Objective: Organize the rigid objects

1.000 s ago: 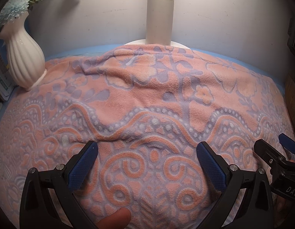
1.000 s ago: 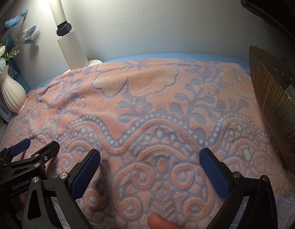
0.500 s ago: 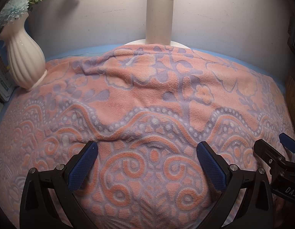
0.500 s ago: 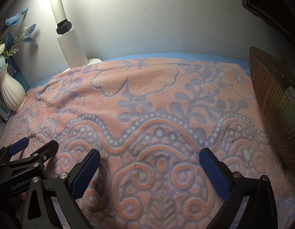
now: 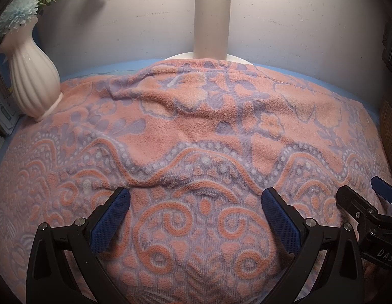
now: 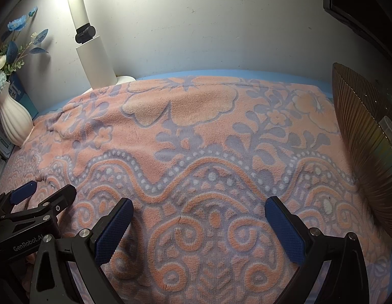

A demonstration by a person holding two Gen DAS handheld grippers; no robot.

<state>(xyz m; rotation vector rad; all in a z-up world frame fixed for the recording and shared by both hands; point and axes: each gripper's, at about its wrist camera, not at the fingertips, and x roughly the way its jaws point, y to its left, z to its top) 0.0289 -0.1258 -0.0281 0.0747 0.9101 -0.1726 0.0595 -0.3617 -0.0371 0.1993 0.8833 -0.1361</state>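
Both the left gripper (image 5: 196,210) and the right gripper (image 6: 198,217) hover with jaws wide apart over the patterned blanket (image 5: 196,131), holding nothing. No rigid object to organize shows on it; the step looks like searching. Next, one must be located, perhaps by the ribbed bowl (image 6: 366,152) at the blanket's right edge.

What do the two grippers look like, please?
Both grippers, left and right, have black plastic frames with silver screws and blue textured pads. White lettering marks them: "GenRobot.AI" on the left, "DAS" on the right. No cables or sleeves are visible.
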